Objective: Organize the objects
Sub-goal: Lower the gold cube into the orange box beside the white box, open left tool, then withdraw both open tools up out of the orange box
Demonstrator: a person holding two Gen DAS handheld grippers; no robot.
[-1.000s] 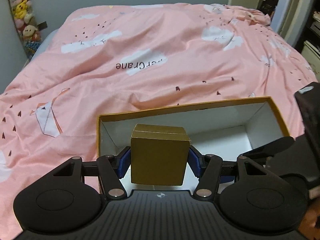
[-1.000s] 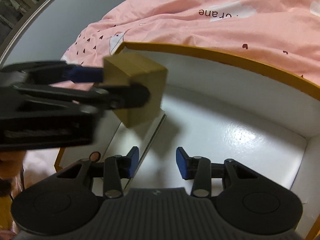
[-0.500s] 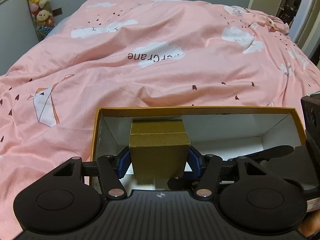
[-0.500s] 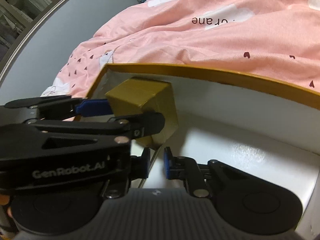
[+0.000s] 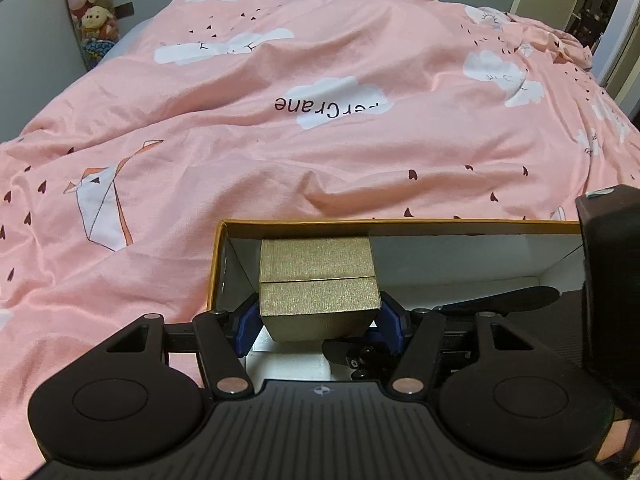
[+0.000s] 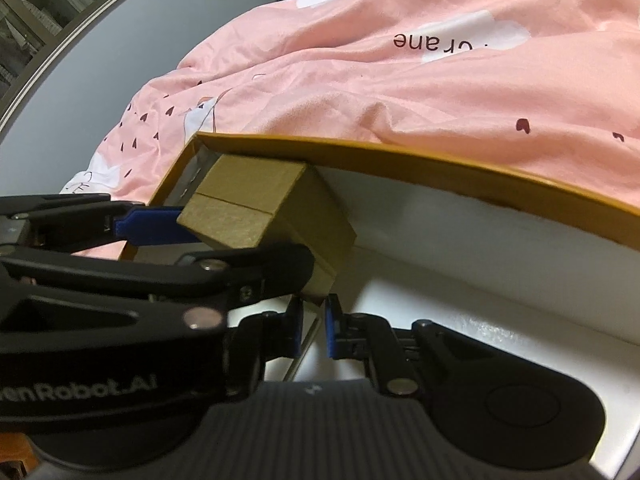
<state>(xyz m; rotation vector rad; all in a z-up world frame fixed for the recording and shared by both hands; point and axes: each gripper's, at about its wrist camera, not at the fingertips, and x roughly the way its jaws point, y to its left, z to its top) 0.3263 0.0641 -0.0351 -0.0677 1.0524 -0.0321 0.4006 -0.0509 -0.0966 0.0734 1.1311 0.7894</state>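
Note:
A small gold box [image 5: 318, 294] is clamped between the blue pads of my left gripper [image 5: 318, 320]. It hangs inside the open orange-rimmed carton [image 5: 400, 223] at its left end, close to the far wall. In the right wrist view the gold box [image 6: 256, 208] and the left gripper [image 6: 152, 224] show at the carton's [image 6: 440, 164] left corner. My right gripper [image 6: 313, 330] sits low inside the carton with its pads nearly together around the edge of a thin white divider [image 6: 308, 334], just under the gold box.
The carton rests on a pink quilt [image 5: 320, 100] with cloud prints that covers the whole bed. Plush toys [image 5: 90, 4] hang at the far left wall. A doorway [image 5: 592, 12] is at the far right. The carton's white floor [image 6: 460, 320] is bare to the right.
My left gripper has carried the gold box forward and down into the carton's left end. My right gripper has narrowed from wide open to nearly shut on the divider edge.

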